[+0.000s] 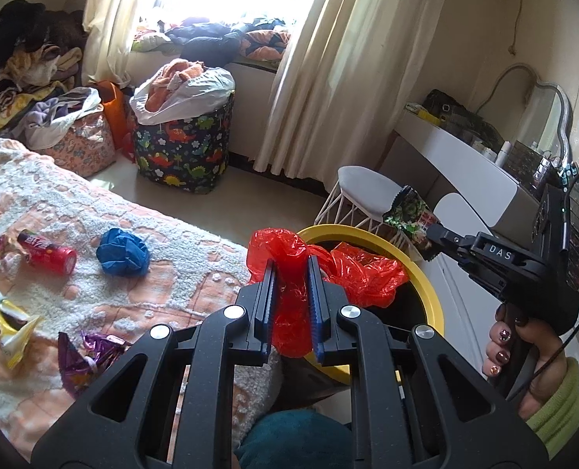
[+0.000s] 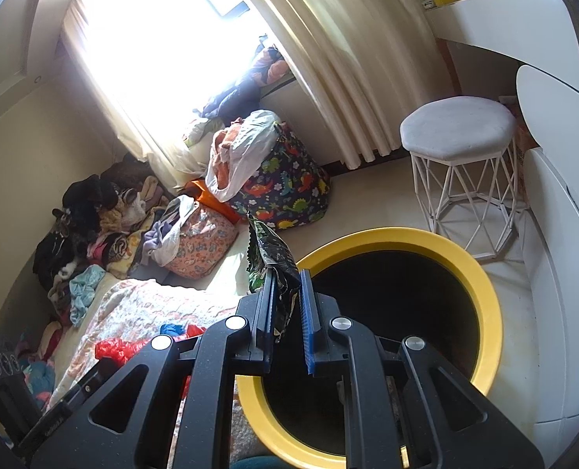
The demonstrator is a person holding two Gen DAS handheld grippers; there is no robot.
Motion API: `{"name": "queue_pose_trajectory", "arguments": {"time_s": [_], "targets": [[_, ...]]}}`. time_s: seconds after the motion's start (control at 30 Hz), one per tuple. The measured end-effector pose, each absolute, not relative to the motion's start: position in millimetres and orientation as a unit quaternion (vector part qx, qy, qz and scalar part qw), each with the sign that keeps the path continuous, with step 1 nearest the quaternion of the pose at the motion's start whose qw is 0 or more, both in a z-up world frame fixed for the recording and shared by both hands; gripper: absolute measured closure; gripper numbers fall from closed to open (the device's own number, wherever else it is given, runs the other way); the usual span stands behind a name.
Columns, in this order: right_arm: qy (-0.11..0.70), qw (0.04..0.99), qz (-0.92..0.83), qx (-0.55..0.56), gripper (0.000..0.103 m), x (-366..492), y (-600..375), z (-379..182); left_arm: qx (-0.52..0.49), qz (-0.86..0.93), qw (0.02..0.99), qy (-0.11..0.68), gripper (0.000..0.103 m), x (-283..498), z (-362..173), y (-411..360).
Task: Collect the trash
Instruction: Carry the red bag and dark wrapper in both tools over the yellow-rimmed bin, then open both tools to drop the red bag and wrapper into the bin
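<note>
The yellow-rimmed bin (image 2: 484, 293) gapes open, hemmed by the bed (image 1: 94, 211), stool (image 2: 459, 127) and white cabinet (image 2: 563, 234).

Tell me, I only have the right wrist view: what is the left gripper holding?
Observer: The left gripper is shut on a red plastic bag, at the yellow bin's rim.
Operator: Is trash left on the bed?
Observer: Yes. A red can lies on the blanket.
Operator: Anything else there?
Observer: A crumpled blue bag, a yellow wrapper and a purple wrapper.
</note>
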State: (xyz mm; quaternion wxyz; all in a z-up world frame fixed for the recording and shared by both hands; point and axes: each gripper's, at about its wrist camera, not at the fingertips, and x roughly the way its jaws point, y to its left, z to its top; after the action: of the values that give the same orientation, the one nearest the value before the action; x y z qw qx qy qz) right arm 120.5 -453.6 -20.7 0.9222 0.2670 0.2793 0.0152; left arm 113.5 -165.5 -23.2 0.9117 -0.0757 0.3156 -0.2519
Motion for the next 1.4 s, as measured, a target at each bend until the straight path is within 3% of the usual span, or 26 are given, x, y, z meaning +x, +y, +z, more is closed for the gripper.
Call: {"name": "queue_pose_trajectory", "arguments": {"time_s": [0.8, 1.4], "targets": [[0.307, 0.905, -0.053, 0.291, 0.091, 123, -490, -55, 0.004, -0.297, 0.888, 0.351, 0.093, 117, -61, -230], [0.325, 0.893, -0.069, 0.303, 0.09, 125, -495, -68, 0.004, -0.291, 0.878, 0.38, 0.093, 144, -79, -252]]}}
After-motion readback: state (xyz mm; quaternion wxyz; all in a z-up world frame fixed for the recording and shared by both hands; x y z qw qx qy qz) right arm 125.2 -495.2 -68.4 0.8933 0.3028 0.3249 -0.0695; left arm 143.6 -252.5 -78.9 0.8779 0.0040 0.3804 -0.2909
